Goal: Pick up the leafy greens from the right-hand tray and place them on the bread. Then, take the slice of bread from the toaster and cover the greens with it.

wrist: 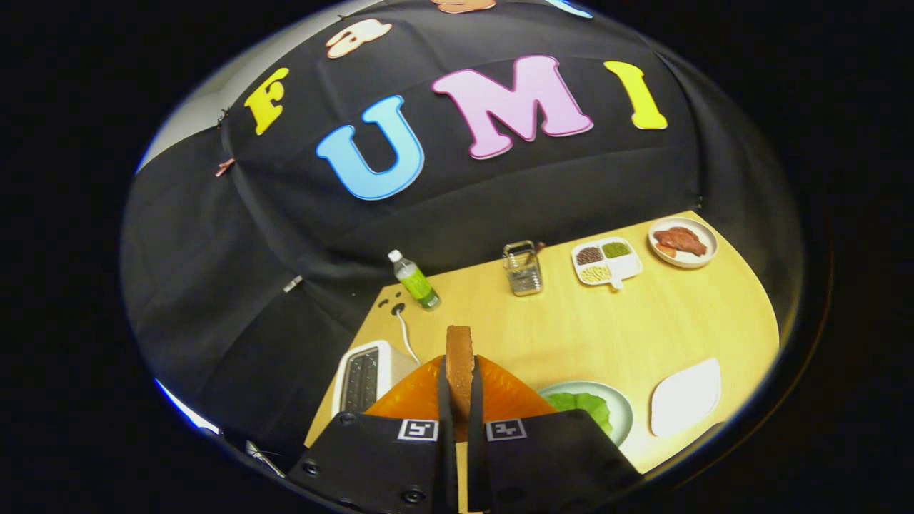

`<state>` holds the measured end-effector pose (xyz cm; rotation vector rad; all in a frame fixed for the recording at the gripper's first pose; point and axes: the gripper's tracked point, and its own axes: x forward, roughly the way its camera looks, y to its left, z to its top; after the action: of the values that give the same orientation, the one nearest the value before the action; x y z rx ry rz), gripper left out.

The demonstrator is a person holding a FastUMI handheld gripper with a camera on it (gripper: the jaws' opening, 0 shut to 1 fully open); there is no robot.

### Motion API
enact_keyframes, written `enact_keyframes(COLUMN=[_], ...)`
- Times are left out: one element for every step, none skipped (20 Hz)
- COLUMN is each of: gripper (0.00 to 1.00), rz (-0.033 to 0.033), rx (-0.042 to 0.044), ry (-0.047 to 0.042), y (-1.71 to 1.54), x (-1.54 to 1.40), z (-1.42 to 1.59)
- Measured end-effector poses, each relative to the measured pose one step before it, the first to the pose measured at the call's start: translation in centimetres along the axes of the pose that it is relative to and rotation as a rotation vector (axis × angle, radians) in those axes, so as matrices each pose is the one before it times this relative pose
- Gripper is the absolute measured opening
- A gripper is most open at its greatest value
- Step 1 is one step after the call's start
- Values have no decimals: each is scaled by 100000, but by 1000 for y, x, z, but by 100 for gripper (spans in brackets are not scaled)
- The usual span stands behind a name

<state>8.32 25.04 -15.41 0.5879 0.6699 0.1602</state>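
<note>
At the bottom centre of the frame the tongs are clamped together on a slice of bread, held upright and edge-on between both fingers, clear of the toaster that sits at the lower left on the worktop. The leafy greens lie on a pale green plate at the lower right of the tongs, partly hidden behind the gripper body; whether bread lies beneath them cannot be told. An empty white tray sits further right. Judging by this, the covering step is in hand: the slice should be carried right over the plate, tipped flat, lowered until it rests squarely on the greens, and only then released, so it does not slide off the leaves.
</note>
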Motion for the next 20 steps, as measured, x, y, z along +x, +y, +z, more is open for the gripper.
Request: enact_keyframes(gripper=[10,10,10,10,10,10,10,10,10,10,10,10,10,10,10,10,10,10,10,10], rz=[-2050,-1395,-708,-480,-92,-179,-31,217,286,249,-303,-419,-228,-426,-1436,-2825,-2585,-2973,-1899,-1121], rx=[543,504,712,163,-271,143,315,610,1282,1660,1077,529,469,430,-287,-820,-1114,-1365,-492,-203], ry=[1212,1529,1456,1453,1036,754,483,456,541,586,676,527,918,828,79,742,796,401,499,580], y=[-1417,-1189,-882,-768,-593,-533,-344,-269,-204,-163,-284,-390,-370,-397,-1135,-946,-998,-1102,-915,-485], x=[54,21,255,492,500,366,474,352,446,297,468,508,436,458,833,587,499,304,267,174], z=[-947,-1093,-987,-999,-796,-623,-626,-556,-513,-467,-455,-493,-438,-423,-850,-456,-393,-303,-247,-291])
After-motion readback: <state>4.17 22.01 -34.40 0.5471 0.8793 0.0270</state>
